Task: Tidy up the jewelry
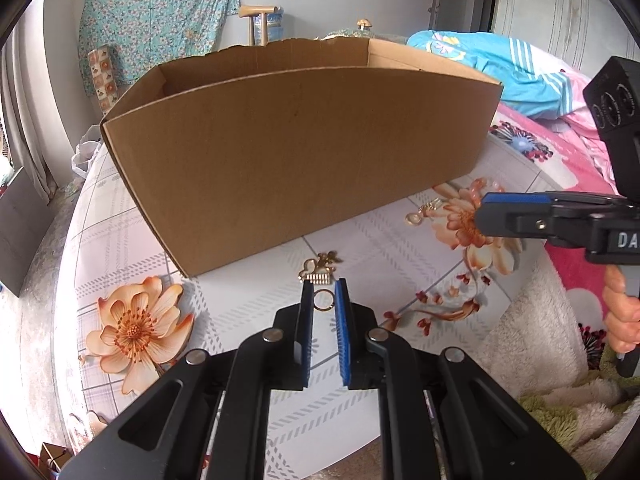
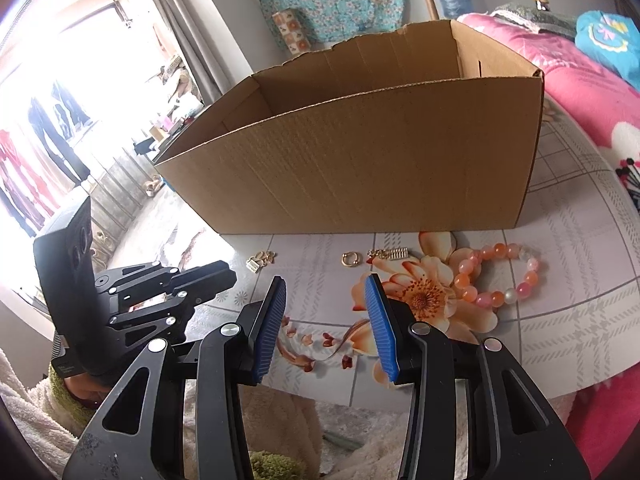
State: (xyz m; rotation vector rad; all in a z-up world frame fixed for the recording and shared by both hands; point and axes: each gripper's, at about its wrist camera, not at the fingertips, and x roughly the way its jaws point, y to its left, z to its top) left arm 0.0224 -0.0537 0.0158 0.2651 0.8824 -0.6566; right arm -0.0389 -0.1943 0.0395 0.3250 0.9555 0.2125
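Holding a small gold ring (image 1: 323, 301) between its clenched pads, my left hand-held gripper (image 1: 325, 286) sits low over the flowered tabletop (image 1: 248, 304); a gold hair comb (image 1: 318, 270) lies just beyond its tips, before the cardboard box (image 1: 296, 152). My right hand-held gripper (image 2: 325, 285) hangs released, grasping nothing. Only its view shows the bead bracelet (image 2: 498, 276), a gold hoop (image 2: 351, 258) and a gold clip (image 2: 388, 254) near the box wall, with nothing lying between them and its tips.

black tongs (image 1: 325, 286), blue ribbed pads (image 2: 380, 320), silver screws
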